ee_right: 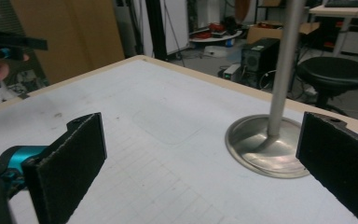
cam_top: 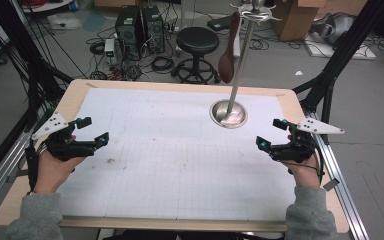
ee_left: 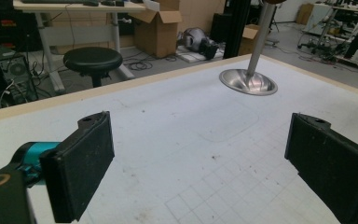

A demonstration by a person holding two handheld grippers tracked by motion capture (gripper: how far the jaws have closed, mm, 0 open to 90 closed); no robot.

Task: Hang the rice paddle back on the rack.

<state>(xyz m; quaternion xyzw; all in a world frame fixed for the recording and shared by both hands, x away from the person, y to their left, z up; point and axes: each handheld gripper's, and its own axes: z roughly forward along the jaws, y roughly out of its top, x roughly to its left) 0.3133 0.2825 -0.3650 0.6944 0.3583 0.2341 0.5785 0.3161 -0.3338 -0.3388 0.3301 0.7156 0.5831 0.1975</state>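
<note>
White matting covers the table (cam_top: 175, 150) seen from above; the left gripper (cam_top: 91, 131) and right gripper (cam_top: 272, 134) are held agape, empty. Ahead of both jaw pairs in each gripper view, the metal stand (ee_left: 248, 80) is seen, apart.

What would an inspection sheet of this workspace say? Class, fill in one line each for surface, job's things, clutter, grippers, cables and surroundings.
Surface: white gridded mat on a wooden table, a few dark specks.
Job's things: metal stand upright at the far right, brown spoon hanging from its top.
Clutter: nothing seen on the mat.
Grippers: left gripper and right gripper both open, holding nothing, apart from the stand.
Cables: tangled on the floor beyond the table.
Surroundings: black stool, computer towers, cardboard boxes.
</note>
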